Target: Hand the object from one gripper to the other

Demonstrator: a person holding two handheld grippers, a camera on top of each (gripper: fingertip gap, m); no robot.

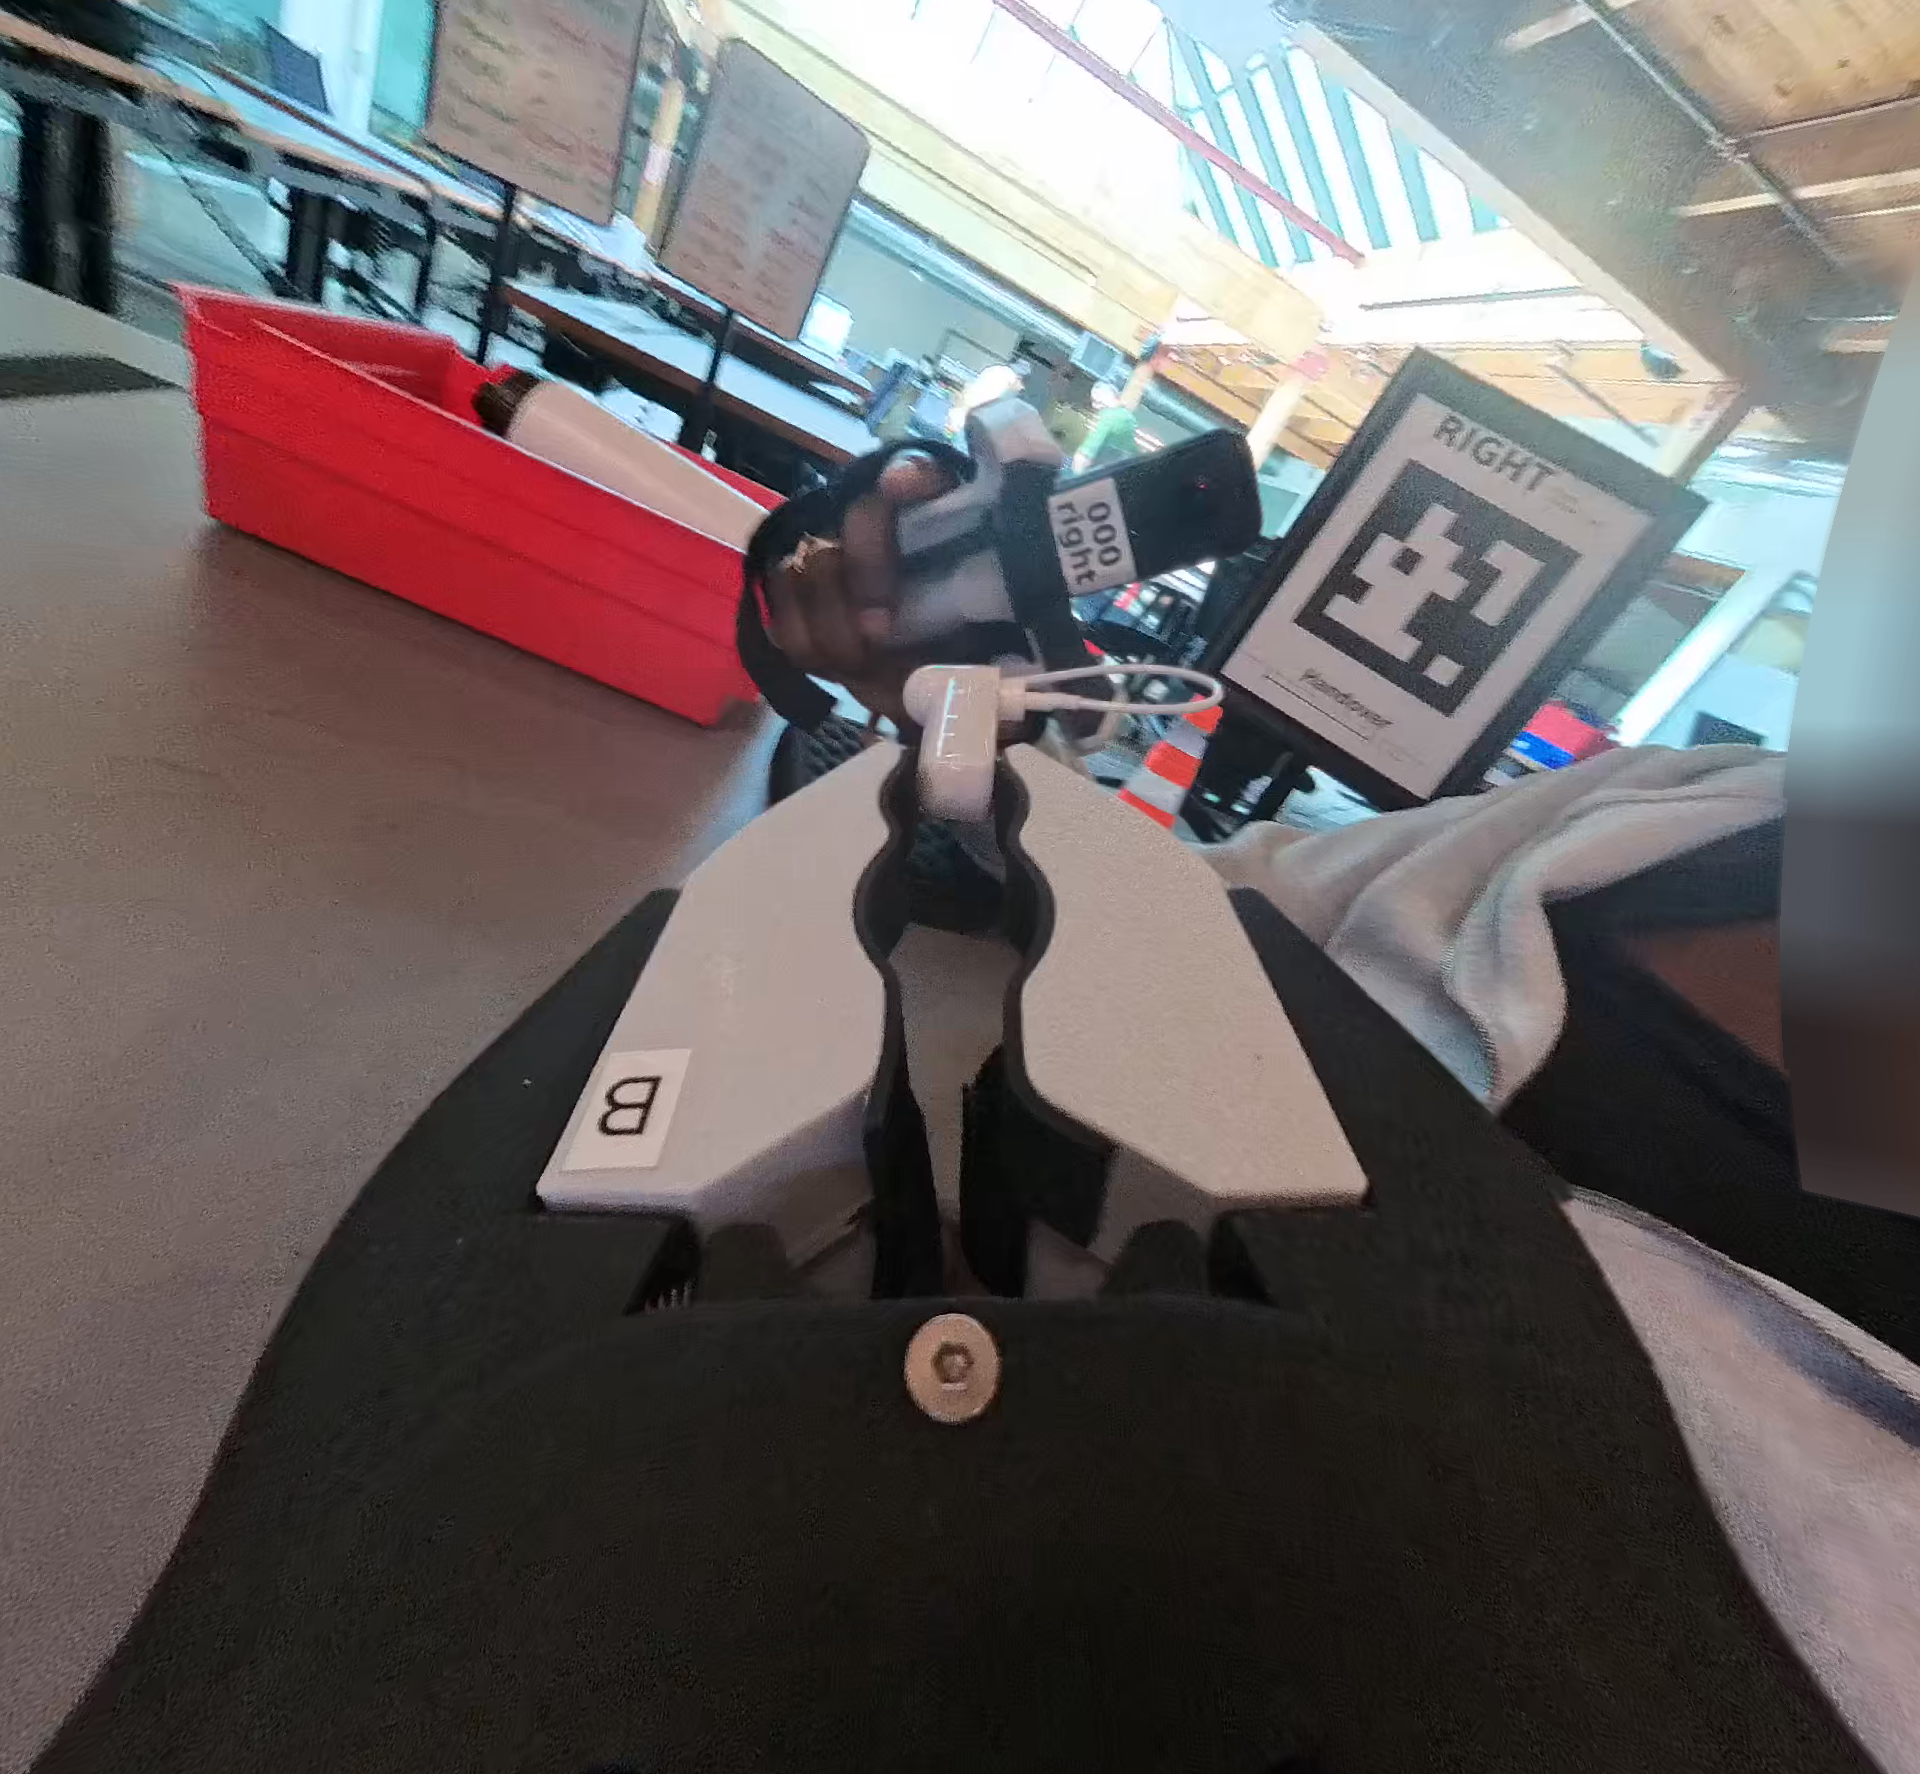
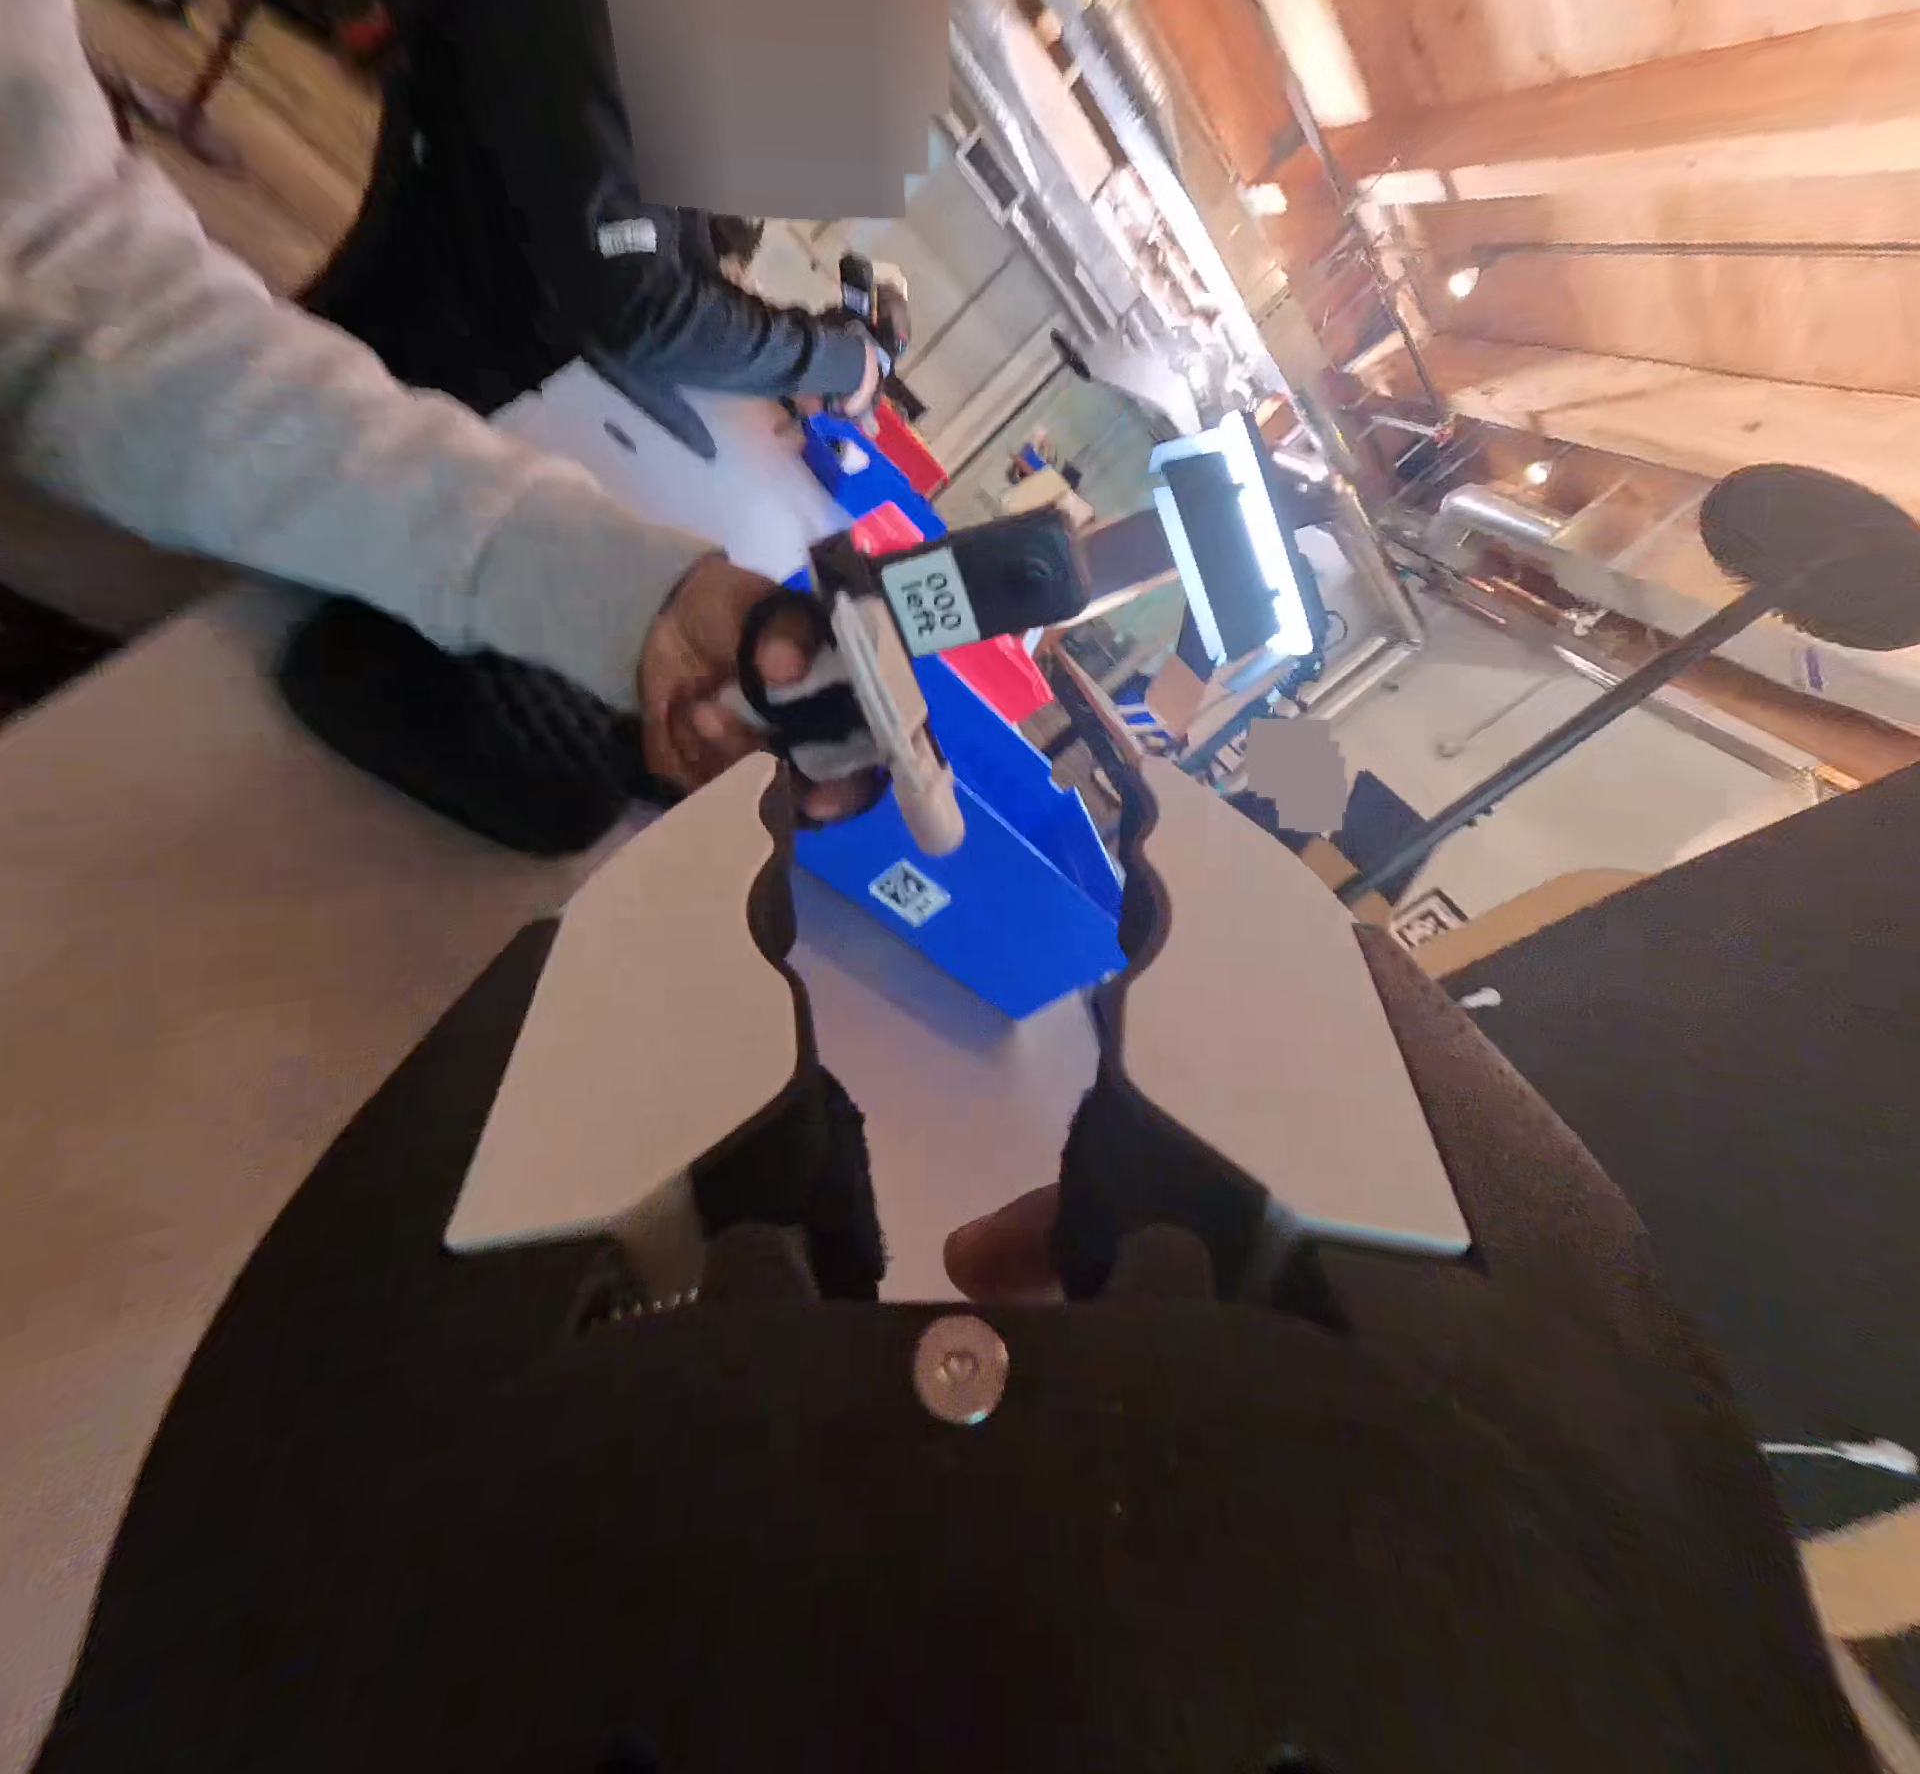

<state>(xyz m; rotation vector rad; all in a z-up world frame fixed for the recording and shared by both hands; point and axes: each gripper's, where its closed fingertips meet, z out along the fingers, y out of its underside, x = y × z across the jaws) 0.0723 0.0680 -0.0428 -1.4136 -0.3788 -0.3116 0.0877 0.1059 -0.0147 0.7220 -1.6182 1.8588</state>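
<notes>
While it sticks up from the tips of the left gripper (image 1: pixel 951 794), clamped there, the small white adapter (image 1: pixel 948 737) trails a thin looped cable (image 1: pixel 1132 685). It looks light, hard and slick; its exposed top seems the best hold. Facing it, the right gripper (image 2: pixel 951 825) is spread wide, empty, above a table (image 1: pixel 312 841).

We look along each gripper's fingers, tilted upward, cameras facing each other closely; each view shows the other gripper beyond its fingertips.
</notes>
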